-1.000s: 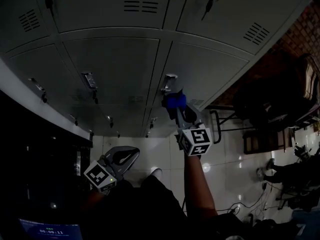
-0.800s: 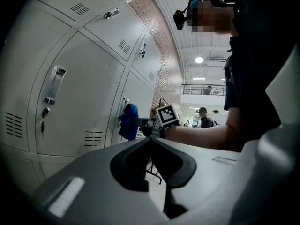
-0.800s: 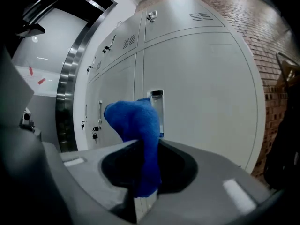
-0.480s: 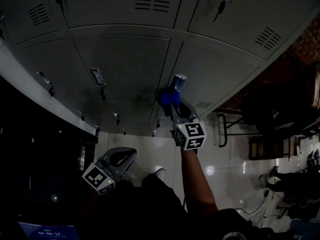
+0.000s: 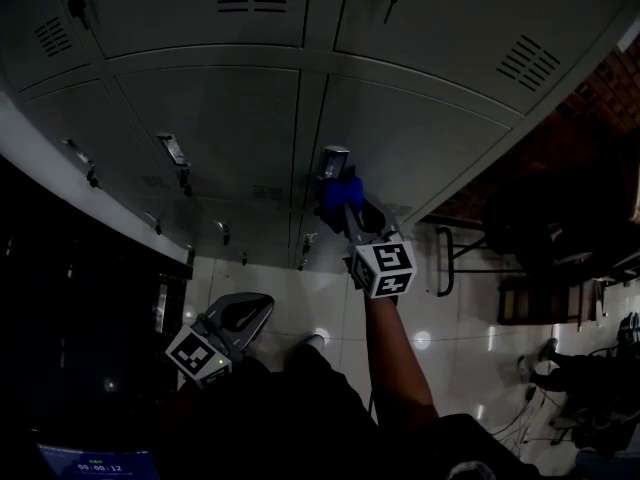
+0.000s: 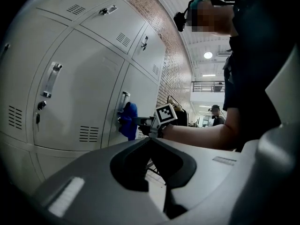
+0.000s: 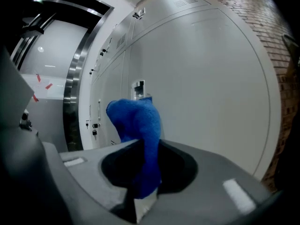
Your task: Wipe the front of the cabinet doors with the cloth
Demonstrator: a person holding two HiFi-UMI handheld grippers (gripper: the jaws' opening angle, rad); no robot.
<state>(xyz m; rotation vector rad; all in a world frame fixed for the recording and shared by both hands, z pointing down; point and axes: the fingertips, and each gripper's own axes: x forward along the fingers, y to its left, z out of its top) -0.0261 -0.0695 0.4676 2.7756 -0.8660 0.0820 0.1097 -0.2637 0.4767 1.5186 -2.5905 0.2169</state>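
Observation:
Grey metal cabinet doors [image 5: 420,138] fill the upper head view. My right gripper [image 5: 340,200] is shut on a blue cloth [image 5: 338,192] and holds it against a door just below a metal handle [image 5: 333,158]. In the right gripper view the cloth [image 7: 136,121] rises from between the jaws of the gripper [image 7: 145,149] in front of the pale door [image 7: 201,78] and handle [image 7: 138,88]. My left gripper [image 5: 262,308] hangs low at the left, away from the doors, shut with nothing in it [image 6: 152,142]. Its view shows the cloth [image 6: 129,121] against the door [image 6: 79,102].
A brick wall [image 5: 600,78] meets the cabinets at the right. Dark chairs and a metal frame [image 5: 470,243] stand on the glossy floor [image 5: 450,308] there. A dark unit [image 5: 80,298] runs along the left. A person [image 6: 214,111] stands far off.
The right gripper and the cloth have shifted slightly on the door, staying just below the handle. The left gripper has kept its place.

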